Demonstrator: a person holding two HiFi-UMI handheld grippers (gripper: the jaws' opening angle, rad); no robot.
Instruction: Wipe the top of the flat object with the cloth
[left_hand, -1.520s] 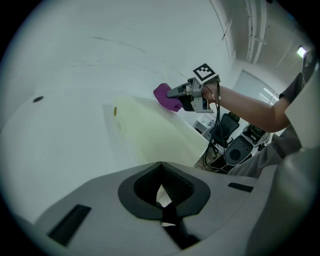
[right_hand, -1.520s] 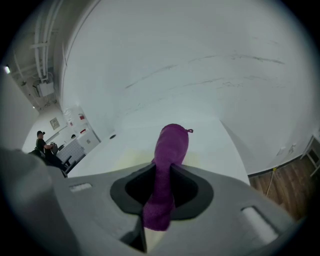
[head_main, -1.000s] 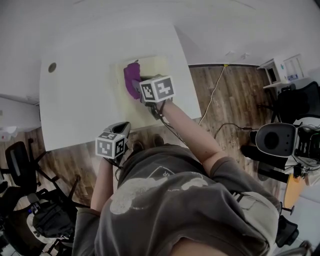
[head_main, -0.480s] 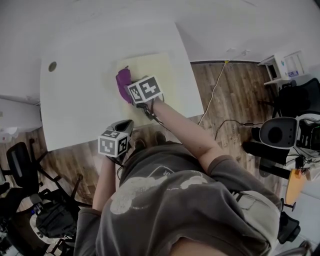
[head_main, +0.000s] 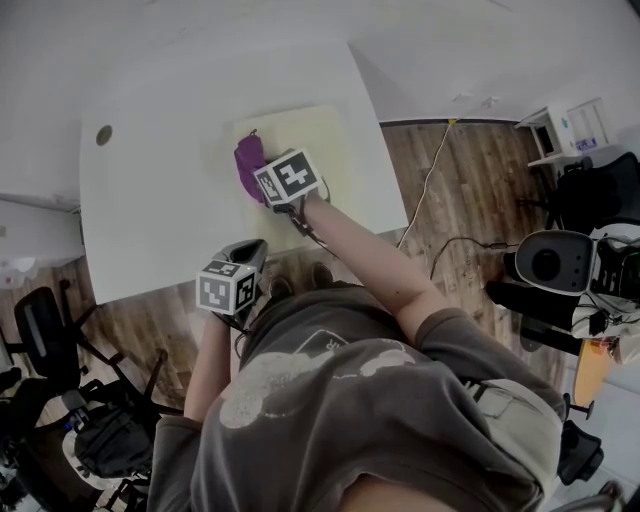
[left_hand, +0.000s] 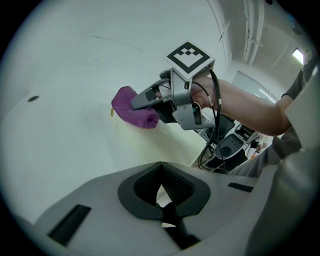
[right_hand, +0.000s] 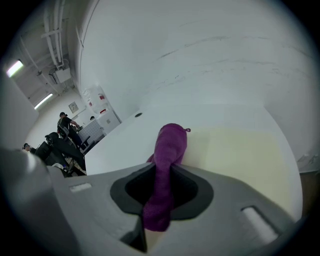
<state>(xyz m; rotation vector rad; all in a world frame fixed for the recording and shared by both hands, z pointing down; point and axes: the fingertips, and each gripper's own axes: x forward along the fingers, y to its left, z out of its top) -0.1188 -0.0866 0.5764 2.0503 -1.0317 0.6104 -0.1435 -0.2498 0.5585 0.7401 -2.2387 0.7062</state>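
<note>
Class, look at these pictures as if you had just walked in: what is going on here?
A person holds a gripper in each hand at a white table. The right gripper is shut on a purple cloth and presses it onto a pale yellow mat, near the mat's left edge in the head view. The left gripper is shut on nothing and held back by the table's near edge, away from the mat.

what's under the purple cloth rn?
The pale yellow sheet, lying on the white table. The patch directly beneath the cloth is covered, so not visible.
</note>
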